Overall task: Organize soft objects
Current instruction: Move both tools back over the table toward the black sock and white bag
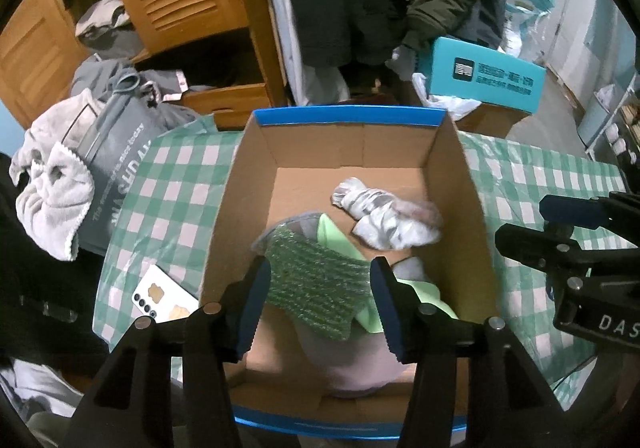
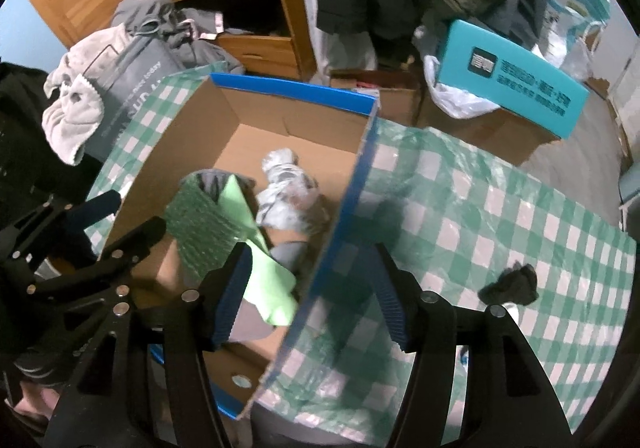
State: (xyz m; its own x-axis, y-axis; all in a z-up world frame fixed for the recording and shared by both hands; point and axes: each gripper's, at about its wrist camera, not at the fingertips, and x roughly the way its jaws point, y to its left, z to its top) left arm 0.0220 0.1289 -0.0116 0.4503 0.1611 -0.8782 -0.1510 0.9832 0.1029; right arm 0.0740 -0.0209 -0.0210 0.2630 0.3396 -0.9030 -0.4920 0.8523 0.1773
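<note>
Both grippers' jaws wide, gripping nothing. Left gripper [image 1: 320,304] over cardboard box [image 1: 452,168] w/ green knit cloth [image 1: 316,284]; right gripper [image 2: 312,296] straddles box's side wall, apart.

Brown cardboard box [image 1: 452,184] edged in bright blue. Inside: knitted cloth [image 1: 316,284] in speckled dark green, plain lime-green cloth [image 1: 340,240] beneath, pale pink fabric [image 1: 356,368] nearest, bundled sock [image 1: 384,216] in white-grey mottling. Tablecloth [image 2: 500,232] checked green and white. Small black cloth [image 2: 512,284] on the checks. Teal carton [image 1: 484,76] with dark lettering. Grey bag [image 1: 120,152] with white print. Gripper pads [image 1: 256,308] dark blue, ribbed.
</note>
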